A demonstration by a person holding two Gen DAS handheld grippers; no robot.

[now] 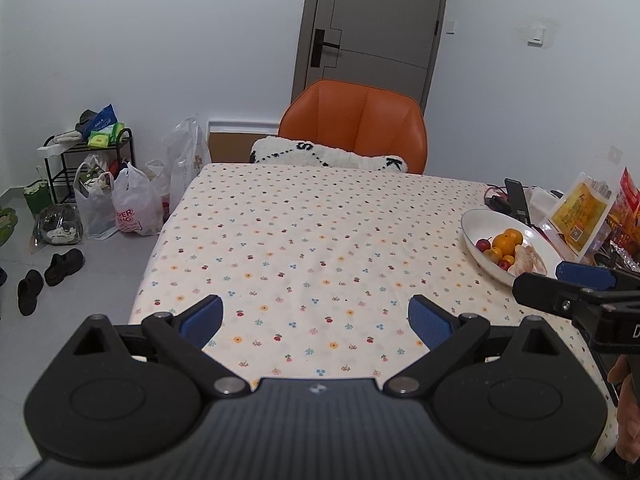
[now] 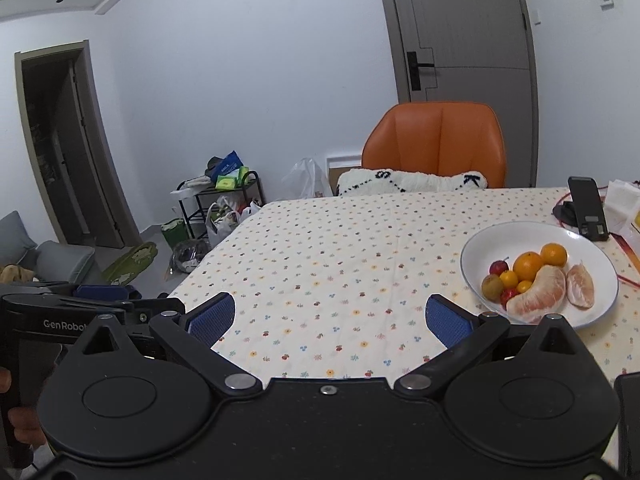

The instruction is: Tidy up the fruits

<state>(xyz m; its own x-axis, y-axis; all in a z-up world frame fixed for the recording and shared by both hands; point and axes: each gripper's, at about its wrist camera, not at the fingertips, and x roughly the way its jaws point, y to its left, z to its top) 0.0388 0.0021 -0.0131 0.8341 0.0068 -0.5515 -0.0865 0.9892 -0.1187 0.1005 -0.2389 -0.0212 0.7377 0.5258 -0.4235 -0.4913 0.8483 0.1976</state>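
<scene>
On the right side of the table [image 2: 320,248], which has a cream cloth dotted with little fruits and flowers, we've got a white bowl [image 2: 520,236] holding all the fruit. From the right wrist view we can count two oranges [image 2: 529,266], a couple of peeled pomelo segments [image 2: 540,294], a small red apple-looking one [image 2: 498,267], a brownish-green round one [image 2: 492,286] and a few tiny orange and red bits tucked between them. Everything sits inside the bowl, nothing loose on the cloth that we can see.

Our left gripper [image 1: 316,320] hangs over the near edge of the table with its blue pads spread wide and nothing between them. Our right gripper [image 2: 332,316] is the same deal: fingers wide apart, empty, just beside the bowl's near-left rim but not touching it. In the left wrist view it pokes in from the right, right next to the bowl.

Behind the bowl there's a black phone stand [image 2: 586,208] and some snack packets [image 1: 580,208]. An orange chair [image 1: 356,124] with a fluffy white cushion [image 1: 328,156] sits at the far side, and plastic bags [image 1: 132,204] plus shoes [image 1: 64,266] are on the floor to the left.
</scene>
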